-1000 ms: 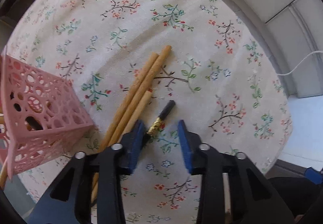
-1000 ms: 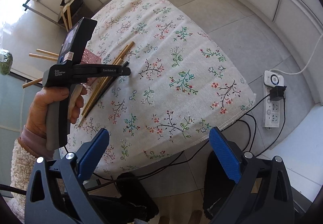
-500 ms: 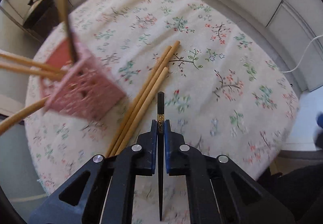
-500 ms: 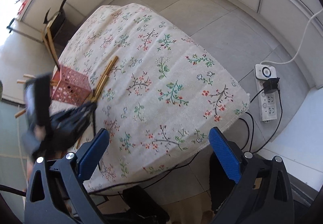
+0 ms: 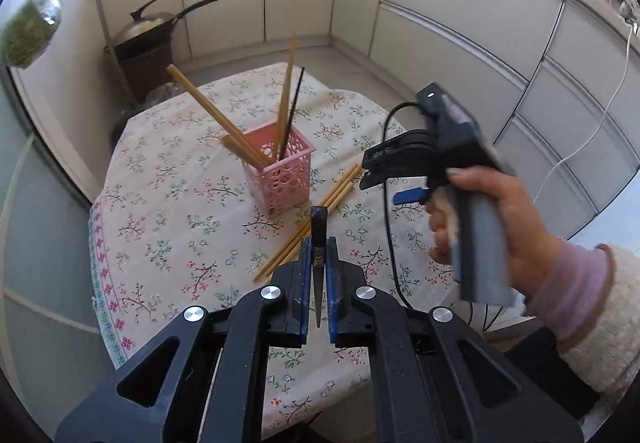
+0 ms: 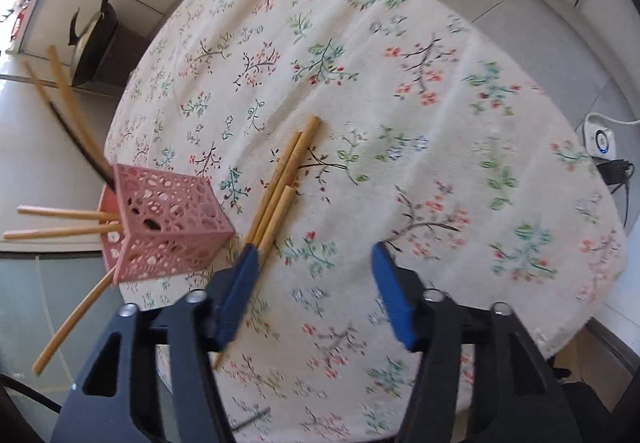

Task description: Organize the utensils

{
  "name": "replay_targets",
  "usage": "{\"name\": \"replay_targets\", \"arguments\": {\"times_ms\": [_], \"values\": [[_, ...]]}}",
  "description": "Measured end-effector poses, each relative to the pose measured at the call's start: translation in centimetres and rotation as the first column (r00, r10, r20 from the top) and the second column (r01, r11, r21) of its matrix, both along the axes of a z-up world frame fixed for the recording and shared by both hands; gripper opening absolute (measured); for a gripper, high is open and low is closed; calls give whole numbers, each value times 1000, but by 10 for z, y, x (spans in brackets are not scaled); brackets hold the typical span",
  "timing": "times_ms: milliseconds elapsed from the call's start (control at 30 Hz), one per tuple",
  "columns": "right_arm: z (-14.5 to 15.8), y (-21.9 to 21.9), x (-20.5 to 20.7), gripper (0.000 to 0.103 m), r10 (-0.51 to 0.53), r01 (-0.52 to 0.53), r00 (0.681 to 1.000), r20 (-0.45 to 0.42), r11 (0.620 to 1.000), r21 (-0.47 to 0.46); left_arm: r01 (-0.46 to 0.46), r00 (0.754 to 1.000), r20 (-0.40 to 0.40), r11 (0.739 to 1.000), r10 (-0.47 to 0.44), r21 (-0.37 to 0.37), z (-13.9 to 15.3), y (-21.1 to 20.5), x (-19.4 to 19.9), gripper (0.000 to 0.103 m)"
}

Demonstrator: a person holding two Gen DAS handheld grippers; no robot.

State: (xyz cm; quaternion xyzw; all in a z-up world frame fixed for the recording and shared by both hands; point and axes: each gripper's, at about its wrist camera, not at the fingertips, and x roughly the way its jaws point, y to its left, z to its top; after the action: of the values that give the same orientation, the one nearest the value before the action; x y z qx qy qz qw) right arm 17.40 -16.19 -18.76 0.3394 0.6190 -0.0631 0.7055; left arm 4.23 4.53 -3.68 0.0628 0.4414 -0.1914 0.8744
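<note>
- Above the round worktop, draped in a cream cloth printed with small flower sprigs, my left claw is pressed together on a black chopstick, a slim, dark, tapering stick with a gold band at the grip.
- The step in hand, as I judge it, is carrying this stick to the pink basket, a square plastic holder with lacy round holes, standing near the worktop's middle.
- Several pale wooden chopsticks and one black one already lean out of the basket.
- My next move calls for tipping the stick upright over the basket's open top before letting go.
- My right claw is closing, with nothing between its blue pads, only cloth below.
- It hovers by three wooden chopsticks, smooth, round and straw-coloured, lying side by side just beside the basket.
</note>
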Motion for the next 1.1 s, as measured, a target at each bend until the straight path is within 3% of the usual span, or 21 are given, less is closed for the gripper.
{"name": "replay_targets", "arguments": {"times_ms": [400,633,700,933,1033,1100], "values": [[-22,22,29,38,-24,20,998,-54,997,-81,-17,999,45,997,20,-71,17,34,-7,6],[-21,44,38,35,43,-55,997,-66,979,-195,-28,998,57,996,33,-82,22,37,-8,6],[-24,47,30,19,67,-83,995,-77,970,-231,-33,997,63,996,39,-87,23,39,-8,6],[-32,29,1,9,50,-56,997,-53,991,-121,-43,995,82,992,52,-115,31,44,-12,6],[-33,14,-15,7,4,-5,1000,-16,999,-49,-49,994,92,990,62,-131,34,45,-14,6],[-23,6,-25,7,-8,10,999,36,999,-50,-65,991,109,987,81,-147,38,46,-15,6]]}}
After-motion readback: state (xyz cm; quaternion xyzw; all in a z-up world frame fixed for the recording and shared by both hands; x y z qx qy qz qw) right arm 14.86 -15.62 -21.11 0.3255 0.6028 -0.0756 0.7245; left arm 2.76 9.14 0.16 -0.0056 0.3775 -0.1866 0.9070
